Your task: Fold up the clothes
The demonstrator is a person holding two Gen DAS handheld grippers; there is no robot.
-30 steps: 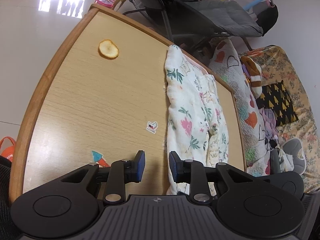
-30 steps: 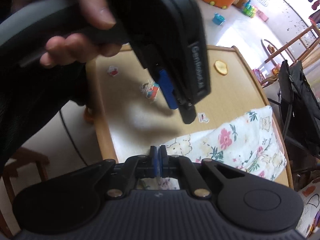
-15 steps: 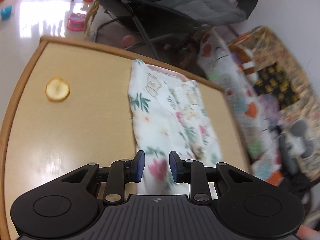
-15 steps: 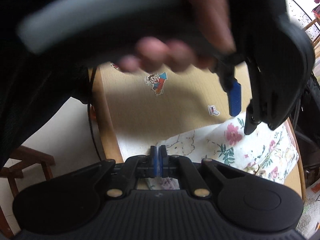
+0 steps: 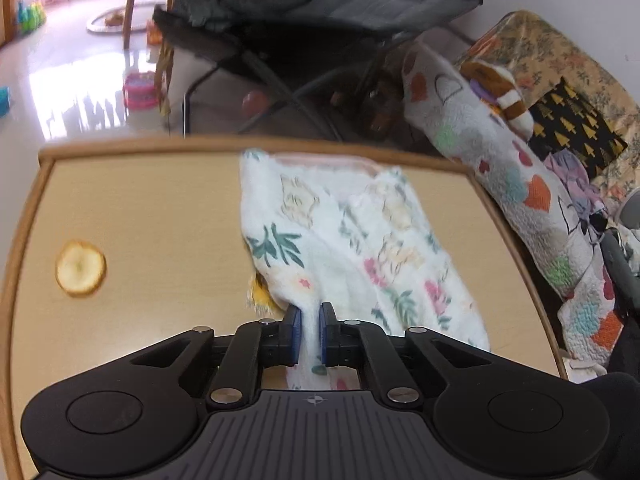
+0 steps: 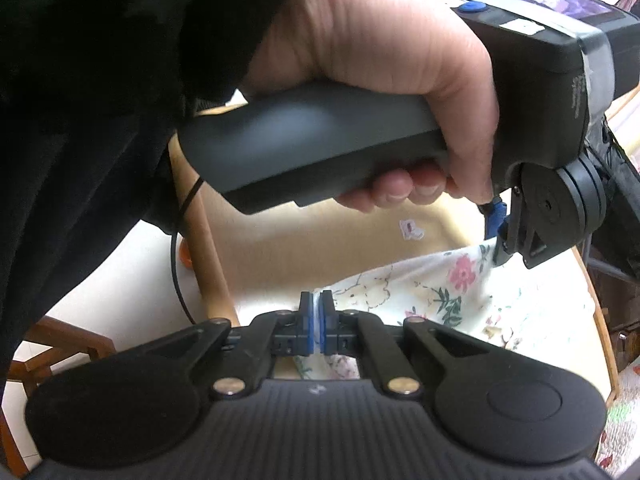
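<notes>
Now that my left gripper (image 5: 308,334) has pinched shut on the flowery cloth (image 5: 360,248) (it was open a moment ago), both near corners are held; my right gripper (image 6: 316,326) grips its edge on the table (image 5: 140,216), ready to fold.

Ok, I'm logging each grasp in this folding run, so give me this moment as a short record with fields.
garment: floral cloth, crumpled on the wooden table
left tongs: shut on an edge of the cloth
right tongs: shut on another edge of it
left hand: wrapped around its handle, above the table
also on table: round yellowish slice, small sticker
fold: not yet made
</notes>
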